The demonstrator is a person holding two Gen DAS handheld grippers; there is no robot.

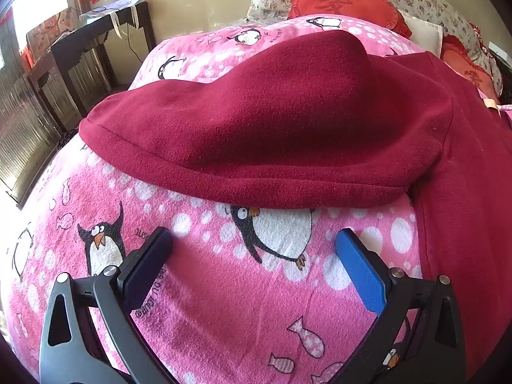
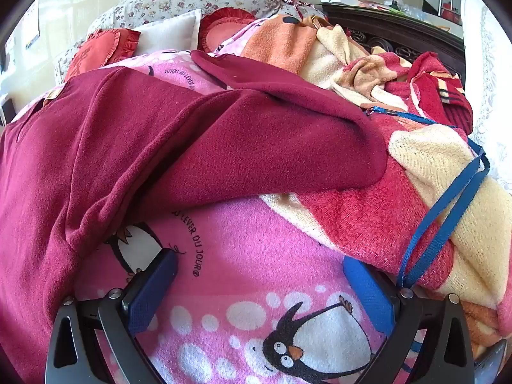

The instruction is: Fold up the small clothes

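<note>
A dark red long-sleeved garment (image 1: 288,121) lies spread on a pink penguin-print sheet (image 1: 224,288). In the left wrist view one sleeve stretches across to the left, its cuff (image 1: 96,131) at the far left. My left gripper (image 1: 254,240) hovers open just in front of that sleeve's lower edge, nothing between its fingers. In the right wrist view the other sleeve (image 2: 256,147) runs right and ends in a rounded cuff (image 2: 374,160) on a blanket. My right gripper (image 2: 260,262) stands open below that sleeve over the sheet (image 2: 256,249), holding nothing.
A rumpled red, cream and orange blanket (image 2: 400,208) lies along the right with a blue strap (image 2: 448,204) over it. Red heart cushions (image 1: 345,3) and floral pillows (image 2: 198,0) sit at the head of the bed. A dark wooden table (image 1: 80,51) stands at left.
</note>
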